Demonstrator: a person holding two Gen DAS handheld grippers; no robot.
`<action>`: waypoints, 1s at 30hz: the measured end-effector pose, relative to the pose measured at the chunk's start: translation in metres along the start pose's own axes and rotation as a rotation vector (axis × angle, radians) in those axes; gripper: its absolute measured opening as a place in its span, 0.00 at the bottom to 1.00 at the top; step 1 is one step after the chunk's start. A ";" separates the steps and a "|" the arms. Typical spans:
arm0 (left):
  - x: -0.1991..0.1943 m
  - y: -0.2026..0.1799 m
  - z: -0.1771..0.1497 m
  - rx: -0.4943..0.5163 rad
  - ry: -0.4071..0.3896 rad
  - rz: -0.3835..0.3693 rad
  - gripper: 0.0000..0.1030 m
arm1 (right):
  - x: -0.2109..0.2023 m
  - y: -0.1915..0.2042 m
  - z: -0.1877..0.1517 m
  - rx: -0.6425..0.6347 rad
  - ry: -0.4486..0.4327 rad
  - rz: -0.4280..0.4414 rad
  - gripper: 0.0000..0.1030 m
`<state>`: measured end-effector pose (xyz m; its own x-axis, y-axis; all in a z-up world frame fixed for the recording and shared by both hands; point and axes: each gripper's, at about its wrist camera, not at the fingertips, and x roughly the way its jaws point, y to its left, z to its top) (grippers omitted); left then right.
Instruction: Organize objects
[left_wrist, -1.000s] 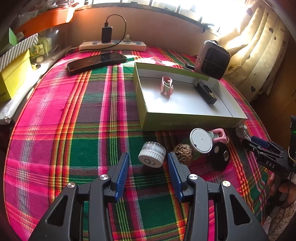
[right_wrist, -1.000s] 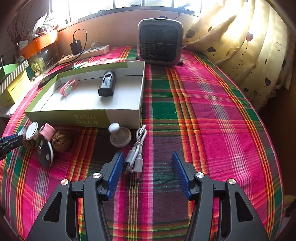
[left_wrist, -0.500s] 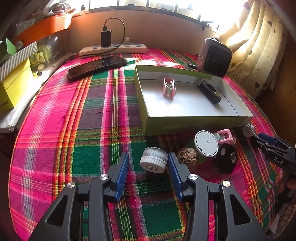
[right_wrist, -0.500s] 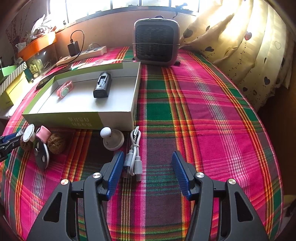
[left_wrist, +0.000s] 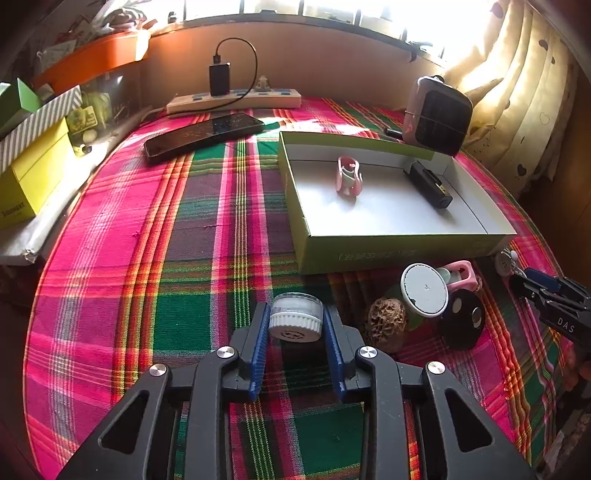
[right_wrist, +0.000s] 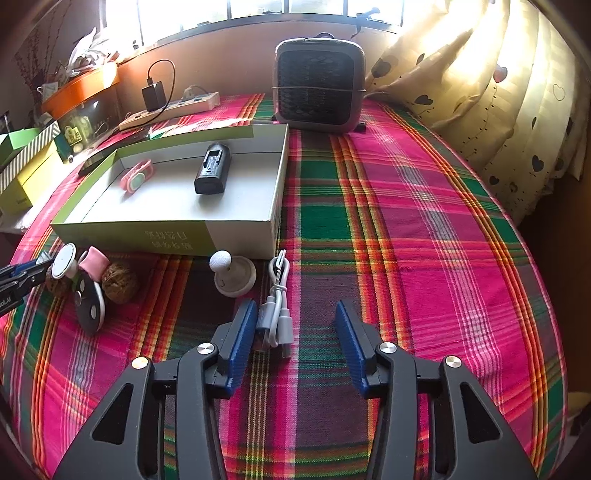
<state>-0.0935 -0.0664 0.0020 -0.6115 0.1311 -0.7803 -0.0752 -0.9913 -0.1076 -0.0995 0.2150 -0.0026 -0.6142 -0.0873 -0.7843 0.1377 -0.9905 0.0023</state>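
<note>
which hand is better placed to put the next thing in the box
Left. The left hand-held gripper has its blue pads on both sides of the small jar, near the box. The right hand-held gripper is open, with the cable off-centre beside one pad.

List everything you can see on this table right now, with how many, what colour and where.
small jar: 1, white, between left claw fingers
shallow box: 1, green-white, mid cloth
pink clip: 1, in box
black battery: 1, in box
walnut: 1, brown, before box
white cable: 1, by right claw
phone: 1, black, far left
fan: 1, grey, far edge
left claw: 1, blue pads, around jar
right claw: 1, open
</note>
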 end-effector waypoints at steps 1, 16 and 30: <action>0.000 0.000 0.000 0.001 0.000 0.001 0.25 | 0.000 0.000 0.000 -0.001 0.000 0.001 0.41; 0.000 0.000 0.000 0.001 -0.001 0.001 0.25 | -0.001 -0.003 0.000 0.007 -0.006 0.006 0.21; 0.000 0.002 0.000 -0.006 -0.003 0.000 0.25 | -0.002 -0.003 -0.001 0.010 -0.008 0.007 0.20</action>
<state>-0.0931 -0.0682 0.0019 -0.6134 0.1315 -0.7787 -0.0707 -0.9912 -0.1117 -0.0984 0.2182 -0.0018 -0.6191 -0.0951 -0.7795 0.1343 -0.9908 0.0143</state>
